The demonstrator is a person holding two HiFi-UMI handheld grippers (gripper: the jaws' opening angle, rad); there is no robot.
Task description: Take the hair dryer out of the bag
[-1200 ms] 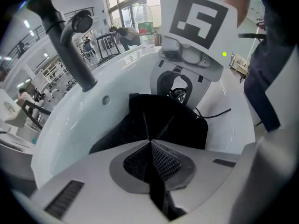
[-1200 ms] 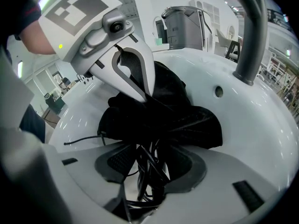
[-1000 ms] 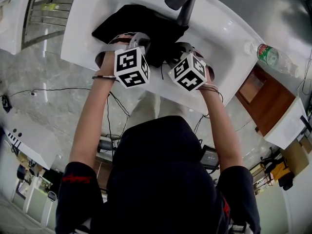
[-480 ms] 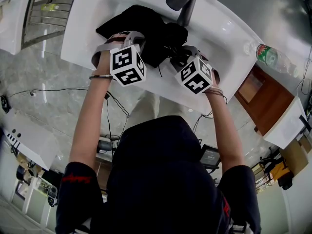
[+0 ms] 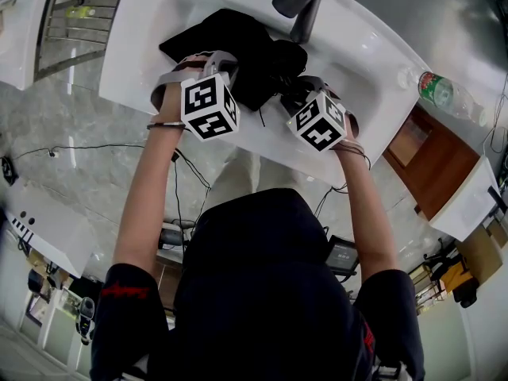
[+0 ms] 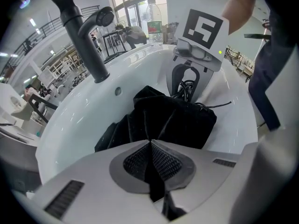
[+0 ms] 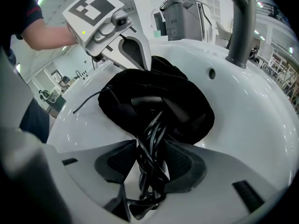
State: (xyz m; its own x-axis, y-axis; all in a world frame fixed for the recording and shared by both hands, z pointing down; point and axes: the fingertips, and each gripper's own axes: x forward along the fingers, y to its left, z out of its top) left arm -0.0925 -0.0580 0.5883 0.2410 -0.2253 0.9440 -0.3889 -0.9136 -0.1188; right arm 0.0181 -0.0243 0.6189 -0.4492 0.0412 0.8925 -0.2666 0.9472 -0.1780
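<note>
Head view: white ceramic sink basin with a dark grey curved faucet at its far rim. A black soft fabric drawstring bag lies crumpled inside the basin, just in front of the faucet base. Both claws point steeply down into the basin, side by side, with the bag between and under them. Left claw: jaws together, pads clamped on a thin fold of the bag's black cloth; the fold runs down between the pads and the cloth pulls into pleats towards the pinch. Right claw: jaws partly apart, pads pressing from both sides on a bundle of looped black power cord. The cord comes out of the bag's open mouth, which faces the right claw, and passes straight between the pads. The hair dryer itself cannot be made out: only its cord shows outside the bag, and a dark shape in the mouth is too unclear to name. A thin black drawstring trails from the bag across the white basin floor on the right claw's side. The bag rests on the basin surface, apart from the faucet. A clear plastic bottle with a green label lies on the sink's rim at the right, well apart from both claws.
</note>
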